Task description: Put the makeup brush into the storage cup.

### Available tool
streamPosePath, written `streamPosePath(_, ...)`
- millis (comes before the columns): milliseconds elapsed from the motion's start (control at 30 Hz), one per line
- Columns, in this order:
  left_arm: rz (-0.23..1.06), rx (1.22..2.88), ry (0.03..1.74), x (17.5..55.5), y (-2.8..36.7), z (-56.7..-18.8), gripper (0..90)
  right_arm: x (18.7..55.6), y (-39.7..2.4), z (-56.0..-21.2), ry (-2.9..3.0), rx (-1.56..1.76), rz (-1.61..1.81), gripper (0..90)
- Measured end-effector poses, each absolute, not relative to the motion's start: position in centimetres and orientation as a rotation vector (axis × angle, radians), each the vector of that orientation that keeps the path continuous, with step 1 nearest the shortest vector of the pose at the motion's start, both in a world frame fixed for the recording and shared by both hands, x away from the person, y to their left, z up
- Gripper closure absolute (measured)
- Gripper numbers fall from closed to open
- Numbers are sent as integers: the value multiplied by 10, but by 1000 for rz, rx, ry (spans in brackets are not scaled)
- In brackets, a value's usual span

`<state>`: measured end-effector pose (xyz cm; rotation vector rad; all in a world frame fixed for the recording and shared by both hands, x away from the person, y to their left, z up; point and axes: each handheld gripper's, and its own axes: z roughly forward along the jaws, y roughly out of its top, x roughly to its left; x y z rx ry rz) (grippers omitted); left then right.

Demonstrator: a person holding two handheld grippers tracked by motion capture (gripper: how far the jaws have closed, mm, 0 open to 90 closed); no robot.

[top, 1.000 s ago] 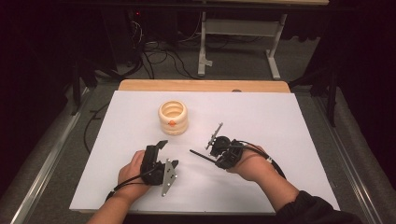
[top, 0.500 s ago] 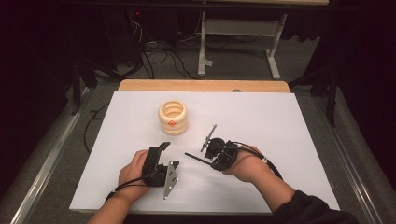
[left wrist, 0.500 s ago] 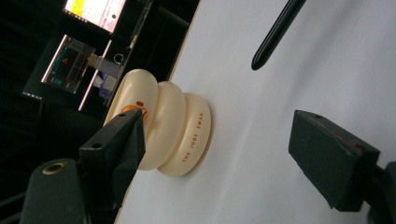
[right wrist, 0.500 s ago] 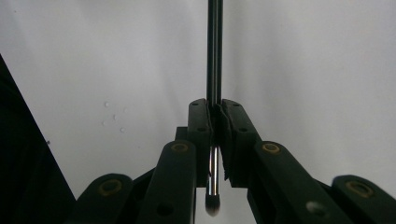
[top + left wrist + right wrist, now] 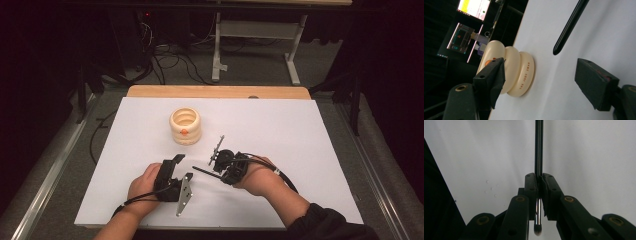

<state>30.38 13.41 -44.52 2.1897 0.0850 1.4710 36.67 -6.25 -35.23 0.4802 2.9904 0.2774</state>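
Pinching a thin black pen, the right tool is being held beside the spread, just-closing left tool. Being gripped near one end, the pen is likely being left free to pivot or slip before reaching the cream holder.

Right arm wearing a dark sleeve, black grippers showing gold screws, black cable trailing, grey plate shining.

White sheet over a wooden table

The sheet covers nearly all the top; a bare wood strip shows along the far edge; a cream ribbed ring stack stands upright on the sheet, left of centre toward the far side, with small lettering on its lowest ring; floor around the table.
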Motion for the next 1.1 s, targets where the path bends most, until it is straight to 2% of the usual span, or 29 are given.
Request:
streamPosePath(233, 1469, 2206, 55, 303, 135, -444, 364, 366, -57, -352, 2992, 462, 272, 856)
streamPosePath(433, 1477, 2206, 33, 303, 135, -444, 409, 365, -52, -352, 2999, 456, 248, 856)
streamPosePath(733, 1501, 2245, -71, 299, 132, -449, 537, 364, -46, -354, 3002, 427, 215, 856)
streamPosePath(1100, 1496, 2260, -110, 297, 130, -451, 617, 364, -43, -355, 2999, 412, 213, 856)
